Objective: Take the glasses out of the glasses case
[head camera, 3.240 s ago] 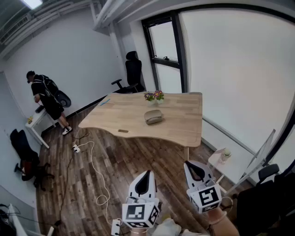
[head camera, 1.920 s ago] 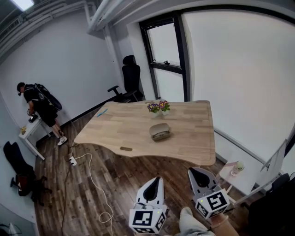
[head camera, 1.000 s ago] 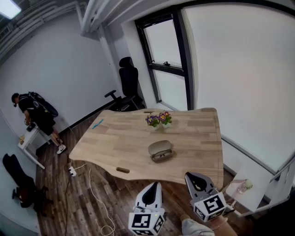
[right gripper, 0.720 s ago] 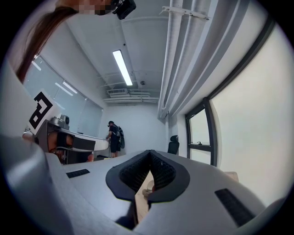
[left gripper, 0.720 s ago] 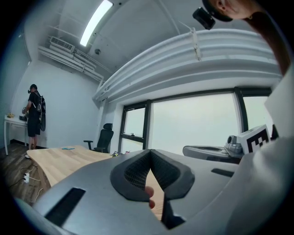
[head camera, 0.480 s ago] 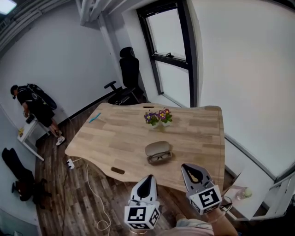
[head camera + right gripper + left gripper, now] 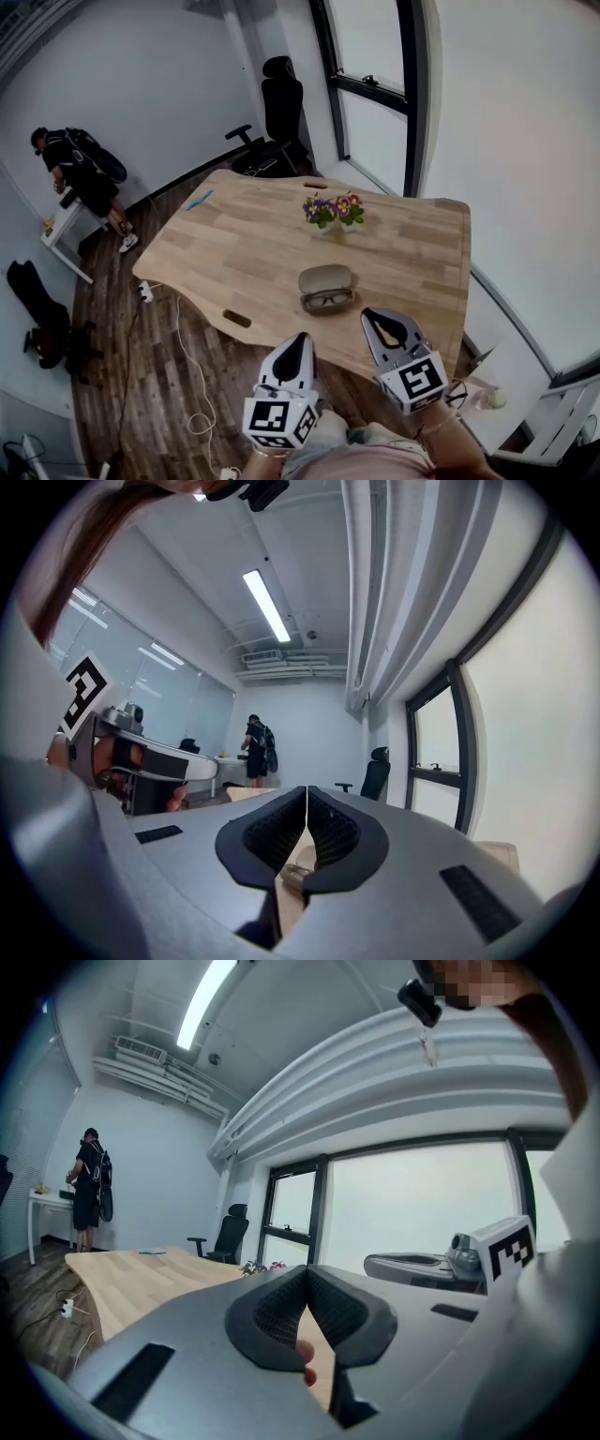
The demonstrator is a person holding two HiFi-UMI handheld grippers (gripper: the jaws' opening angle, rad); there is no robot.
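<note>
An open tan glasses case [image 7: 326, 287] lies on the wooden table [image 7: 244, 253], toward its near edge, with dark-framed glasses [image 7: 329, 300] in its lower half. Both grippers hover short of the table edge, apart from the case. My left gripper [image 7: 300, 339] is shut and empty, below and left of the case. My right gripper [image 7: 376, 319] is shut and empty, just right of and below it. In the left gripper view the jaws [image 7: 307, 1271] meet at the tips. The right gripper view shows the jaws [image 7: 307, 790] closed, with the case [image 7: 296, 875] small below them.
A small pot of flowers [image 7: 334, 211] stands behind the case. A blue pen [image 7: 199, 200] lies at the table's far left. A black office chair [image 7: 279, 108] is by the window. A person [image 7: 82, 178] stands at a white side table far left. A cable [image 7: 187, 356] runs along the floor.
The view has moved closer to the table, so the case and glasses appear nearer and larger. Both grippers remain shut and have come up to the table's near edge.
</note>
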